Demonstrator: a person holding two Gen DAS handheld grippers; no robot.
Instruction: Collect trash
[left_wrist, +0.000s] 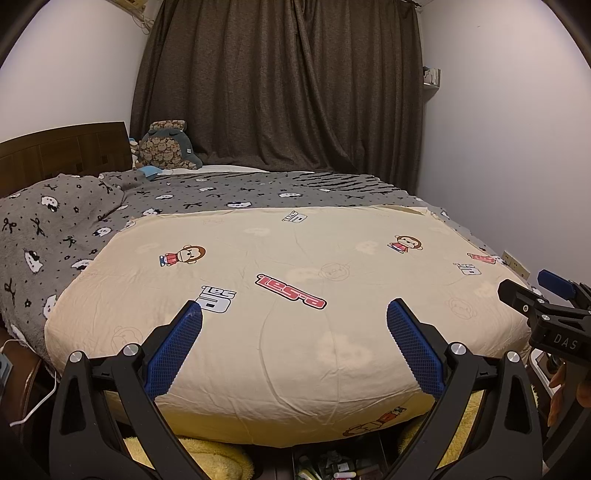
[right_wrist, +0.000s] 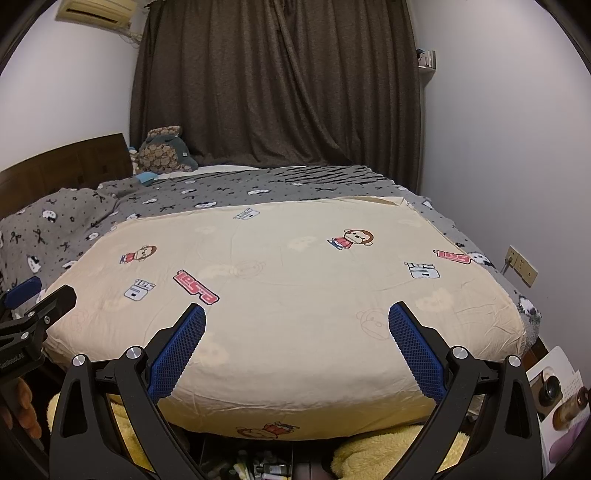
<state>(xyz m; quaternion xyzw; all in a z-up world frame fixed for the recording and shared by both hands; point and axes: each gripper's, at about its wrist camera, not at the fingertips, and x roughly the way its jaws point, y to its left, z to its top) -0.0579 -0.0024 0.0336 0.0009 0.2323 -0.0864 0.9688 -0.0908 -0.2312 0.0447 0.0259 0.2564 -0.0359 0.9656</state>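
My left gripper (left_wrist: 293, 306) is open above the foot of a bed, its blue pads (left_wrist: 177, 347) wide apart with nothing between them. My right gripper (right_wrist: 295, 308) is also open and empty, held beside it over the same cream cartoon-print quilt (left_wrist: 295, 332). Each gripper shows at the edge of the other's view: the right gripper (left_wrist: 533, 286) and the left gripper (right_wrist: 40, 293). Nothing loose lies on the quilt (right_wrist: 295, 295). Below the bed's foot edge sits a dark clutter of small bottles and tubes (left_wrist: 332, 469), also visible as the same clutter (right_wrist: 258, 469).
A grey patterned blanket (left_wrist: 74, 221) covers the far part of the bed. A plush toy (left_wrist: 166, 147) leans by the wooden headboard (left_wrist: 55, 151). Dark curtains (left_wrist: 277, 92) hang behind. A wall socket (right_wrist: 522, 266) and a printed sheet (right_wrist: 557, 387) are at right. Yellow fuzzy fabric (right_wrist: 369, 458) lies below.
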